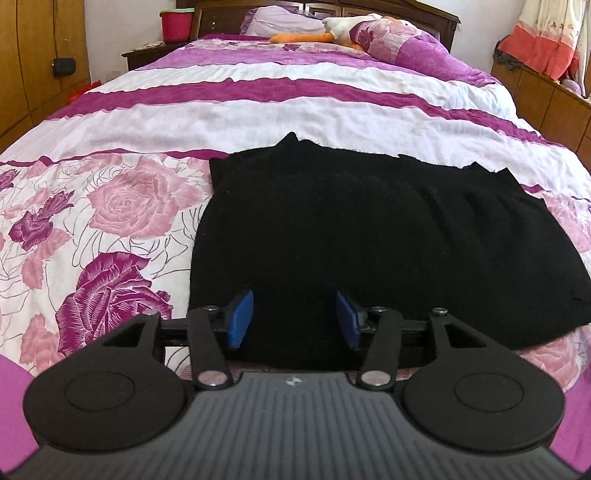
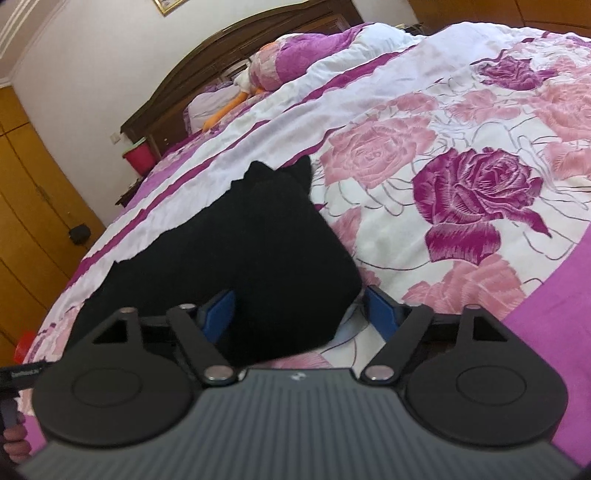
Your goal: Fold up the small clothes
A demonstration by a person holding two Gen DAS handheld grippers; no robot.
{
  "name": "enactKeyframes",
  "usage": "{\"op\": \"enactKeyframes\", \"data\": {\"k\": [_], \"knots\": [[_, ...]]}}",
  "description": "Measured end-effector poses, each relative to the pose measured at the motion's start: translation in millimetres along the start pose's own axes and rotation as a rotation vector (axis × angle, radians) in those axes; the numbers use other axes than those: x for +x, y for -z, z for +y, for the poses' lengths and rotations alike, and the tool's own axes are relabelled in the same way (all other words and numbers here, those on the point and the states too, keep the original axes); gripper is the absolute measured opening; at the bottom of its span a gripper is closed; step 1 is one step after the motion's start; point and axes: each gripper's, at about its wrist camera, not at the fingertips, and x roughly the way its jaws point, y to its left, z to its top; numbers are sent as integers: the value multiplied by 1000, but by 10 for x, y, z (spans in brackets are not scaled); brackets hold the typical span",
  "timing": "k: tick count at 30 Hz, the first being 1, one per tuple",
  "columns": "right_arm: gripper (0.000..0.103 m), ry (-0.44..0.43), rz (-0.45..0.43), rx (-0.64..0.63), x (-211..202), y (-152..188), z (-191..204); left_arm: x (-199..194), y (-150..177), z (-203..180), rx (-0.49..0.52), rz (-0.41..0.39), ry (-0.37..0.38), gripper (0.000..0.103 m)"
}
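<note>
A small black knitted garment [image 1: 369, 236] lies flat on the floral bedspread [image 1: 122, 206]. In the left wrist view, my left gripper [image 1: 294, 317] is open, its blue pads [image 1: 240, 317] spread over the garment's near hem. In the right wrist view, the same black garment [image 2: 258, 251] lies on the bed, and my right gripper [image 2: 301, 314] is open with its blue pads [image 2: 380, 314] either side of the garment's near right corner. Neither gripper holds the cloth.
The bed carries a pink and purple quilt with pillows and a plush toy [image 1: 332, 29] by the wooden headboard [image 2: 229, 48]. A red bucket [image 1: 176, 24] stands on a nightstand. Wooden wardrobes [image 2: 33, 206] line the left wall.
</note>
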Motion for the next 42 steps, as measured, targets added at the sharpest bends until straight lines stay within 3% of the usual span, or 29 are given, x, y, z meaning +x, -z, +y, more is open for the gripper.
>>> {"op": "enactKeyframes", "data": {"k": [6, 12, 15, 20, 27, 29, 36, 42], "knots": [[83, -34, 29, 27, 7, -75, -11, 9, 16, -50, 13, -4, -17, 59], [83, -157, 17, 183, 174, -152, -85, 8, 17, -47, -2, 2, -19, 60], [83, -203, 5, 195, 273, -116, -27, 17, 16, -62, 0, 4, -27, 60], [79, -191, -32, 154, 285, -35, 42, 35, 16, -92, 8, 7, -42, 61], [80, -103, 75, 160, 32, -30, 146, 45, 19, -72, -5, 8, -33, 62], [82, -114, 70, 137, 125, -10, 129, 47, 24, -80, -5, 7, -35, 62], [82, -188, -74, 235, 371, -37, 89, 49, 14, -76, -3, 14, -30, 63], [82, -228, -68, 242, 440, -170, 163, 23, -21, -78, 5, 33, -28, 64]]}}
